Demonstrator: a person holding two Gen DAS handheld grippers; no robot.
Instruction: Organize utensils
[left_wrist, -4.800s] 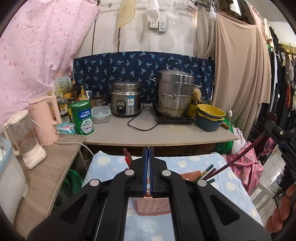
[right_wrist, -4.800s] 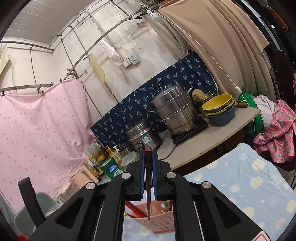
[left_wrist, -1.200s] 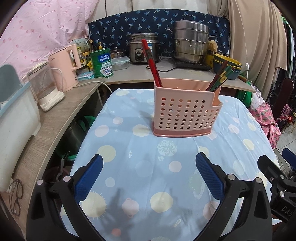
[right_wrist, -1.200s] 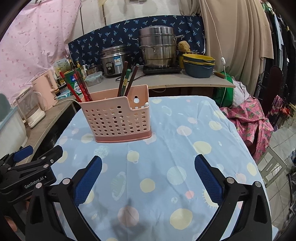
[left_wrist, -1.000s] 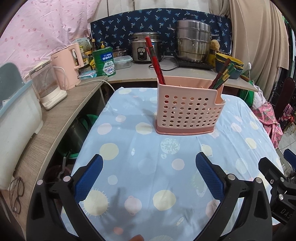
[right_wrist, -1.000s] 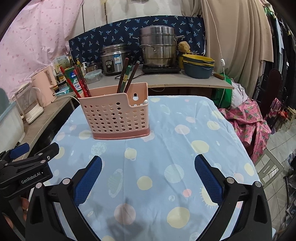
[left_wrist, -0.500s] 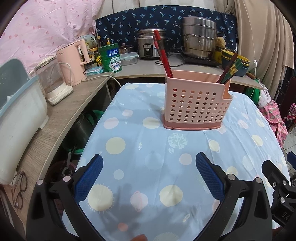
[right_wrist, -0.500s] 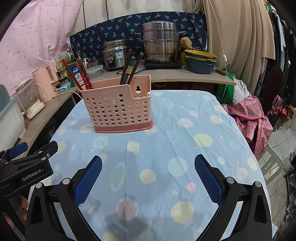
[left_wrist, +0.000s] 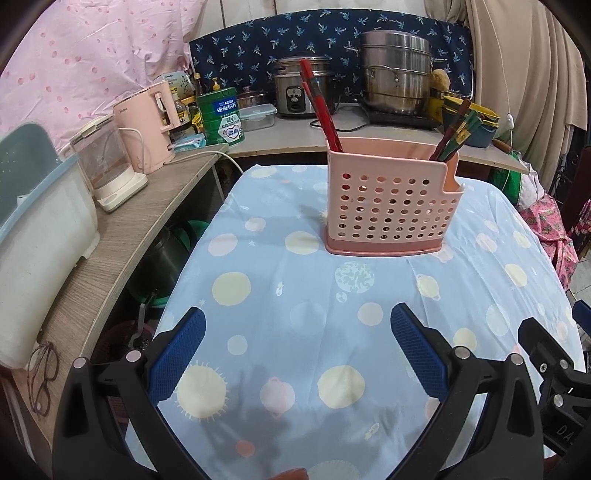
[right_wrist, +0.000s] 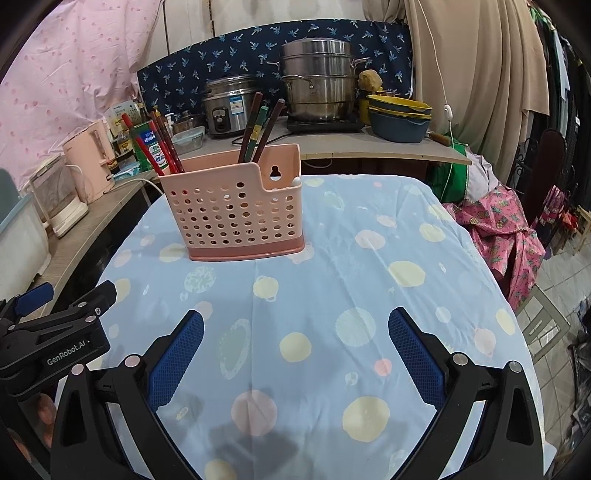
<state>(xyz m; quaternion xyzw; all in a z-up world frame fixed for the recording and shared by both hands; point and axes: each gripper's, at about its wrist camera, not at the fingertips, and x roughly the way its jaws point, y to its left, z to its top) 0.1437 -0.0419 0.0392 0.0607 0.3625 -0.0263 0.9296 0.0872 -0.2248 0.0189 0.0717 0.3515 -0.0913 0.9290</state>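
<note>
Spotted worktop (left_wrist: 280, 295) ahead; both my left gripper (left_wrist: 297, 354) and right gripper (right_wrist: 295, 354) gape empty; chopsticks (right_wrist: 258, 127) look light, stiff, best pinched mid-shaft above the basket (right_wrist: 236, 214).

Left wrist view low over the near table edge, facing the pink utensil basket (left_wrist: 391, 210) and far counter, right wrist view alongside, slightly right, same heading, both sharing basket (right_wrist: 236, 214), spotted tablecloth (left_wrist: 295, 295), cookware behind

Utensil holder (left_wrist: 391, 206): pink, perforated with round holes. Chopsticks (left_wrist: 319, 107): red at left; dark brown and green (right_wrist: 258, 127) at right. Tablecloth (right_wrist: 369, 266): light blue, pastel planet dots. Gripper pads (left_wrist: 177, 354): blue.
</note>
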